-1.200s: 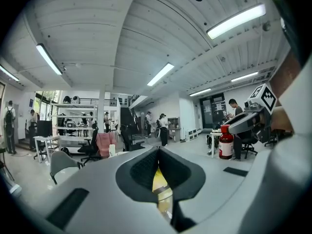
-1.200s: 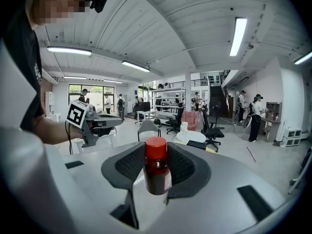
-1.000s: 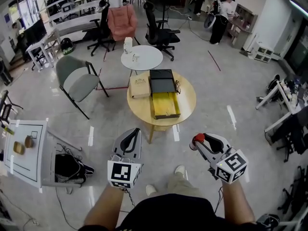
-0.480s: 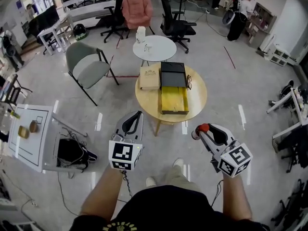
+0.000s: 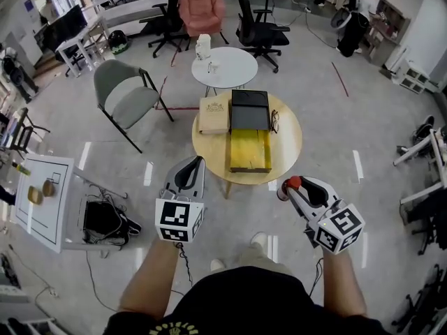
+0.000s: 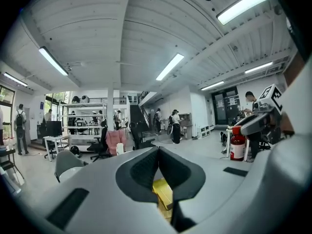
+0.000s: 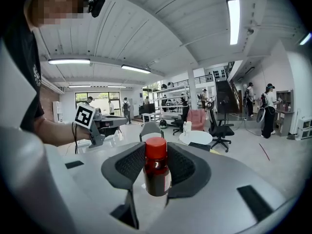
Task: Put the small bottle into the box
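My right gripper point(image 5: 288, 186) is shut on a small dark bottle with a red cap point(image 7: 156, 169), held upright between the pads. It hangs over the floor, short of the round wooden table point(image 5: 288, 142). On that table lies an open box with a yellow inside point(image 5: 248, 150), its black lid point(image 5: 250, 109) behind it. A beige closed box point(image 5: 214, 114) lies to its left. My left gripper point(image 5: 193, 165) is shut on nothing, also short of the table. The yellow box point(image 6: 163, 191) shows below its jaws, and the bottle point(image 6: 237, 145) at the right of the left gripper view.
A white round table point(image 5: 223, 67) stands behind the wooden one, a grey chair point(image 5: 126, 102) to its left. A white side table point(image 5: 42, 204) and a black bag point(image 5: 105, 222) sit at my left. Office chairs and a pink armchair point(image 5: 202, 9) stand farther back.
The wooden table has shifted a little right and nearer in the head view as the person moved. Both grippers keep the same pose, with the bottle still held.
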The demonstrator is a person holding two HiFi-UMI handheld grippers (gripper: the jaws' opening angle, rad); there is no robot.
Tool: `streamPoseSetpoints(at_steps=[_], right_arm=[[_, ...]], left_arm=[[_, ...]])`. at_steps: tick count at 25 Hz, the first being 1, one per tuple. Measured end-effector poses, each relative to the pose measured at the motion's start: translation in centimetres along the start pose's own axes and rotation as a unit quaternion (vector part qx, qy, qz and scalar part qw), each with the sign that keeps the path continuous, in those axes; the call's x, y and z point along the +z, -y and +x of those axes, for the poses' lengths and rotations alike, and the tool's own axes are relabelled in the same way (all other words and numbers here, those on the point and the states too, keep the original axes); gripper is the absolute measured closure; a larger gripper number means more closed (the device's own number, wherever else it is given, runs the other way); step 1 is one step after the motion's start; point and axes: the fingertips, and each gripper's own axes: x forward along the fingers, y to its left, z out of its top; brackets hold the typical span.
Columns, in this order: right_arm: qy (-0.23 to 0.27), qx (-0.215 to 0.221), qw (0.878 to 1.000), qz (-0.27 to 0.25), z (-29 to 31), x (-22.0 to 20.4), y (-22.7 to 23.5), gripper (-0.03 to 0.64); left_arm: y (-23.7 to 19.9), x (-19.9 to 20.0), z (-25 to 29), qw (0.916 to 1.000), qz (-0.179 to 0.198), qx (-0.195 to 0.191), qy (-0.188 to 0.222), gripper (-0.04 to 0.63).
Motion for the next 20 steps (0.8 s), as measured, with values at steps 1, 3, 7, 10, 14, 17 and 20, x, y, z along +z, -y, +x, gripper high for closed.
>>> streamPoseSetpoints(at_steps=[1, 3, 7, 10, 14, 17, 20], right_arm=[[-0.001, 0.0, 1.0, 0.001, 0.1, 0.0, 0.7, 0.466], [-0.001, 0.0, 1.0, 0.003, 0.4, 0.2, 1.8, 0.466], [0.003, 0.004, 1.0, 0.008, 1.0, 0.5, 3.5, 0.466], [-0.003, 0.005, 1.0, 0.005, 1.7, 0.3, 4.7, 0.466], [-0.016, 0.003, 1.0, 0.008, 2.5, -0.6, 6.1, 0.466], [-0.016, -0.004, 1.0, 0.011, 2.8, -0.2, 7.8, 0.466], [-0.013, -0.007, 1.0, 0.008, 3.1, 0.7, 9.3, 0.466]], left_arm=[[0.2, 0.1, 0.5, 1.0, -0.001, 0.0, 0.0, 0.577], [0.5, 0.4, 1.4, 1.0, -0.001, 0.002, 0.0, 0.577], [0.8, 0.4, 3.0, 0.9999, 0.001, 0.01, -0.002, 0.577], [1.4, 0.2, 4.4, 0.9999, -0.001, 0.011, -0.004, 0.577], [2.5, 0.0, 6.2, 1.0, 0.003, -0.002, -0.007, 0.577], [2.7, -0.3, 7.5, 0.9999, 0.008, -0.004, -0.01, 0.577], [2.6, -0.3, 8.6, 0.9999, 0.009, -0.003, -0.014, 0.577]])
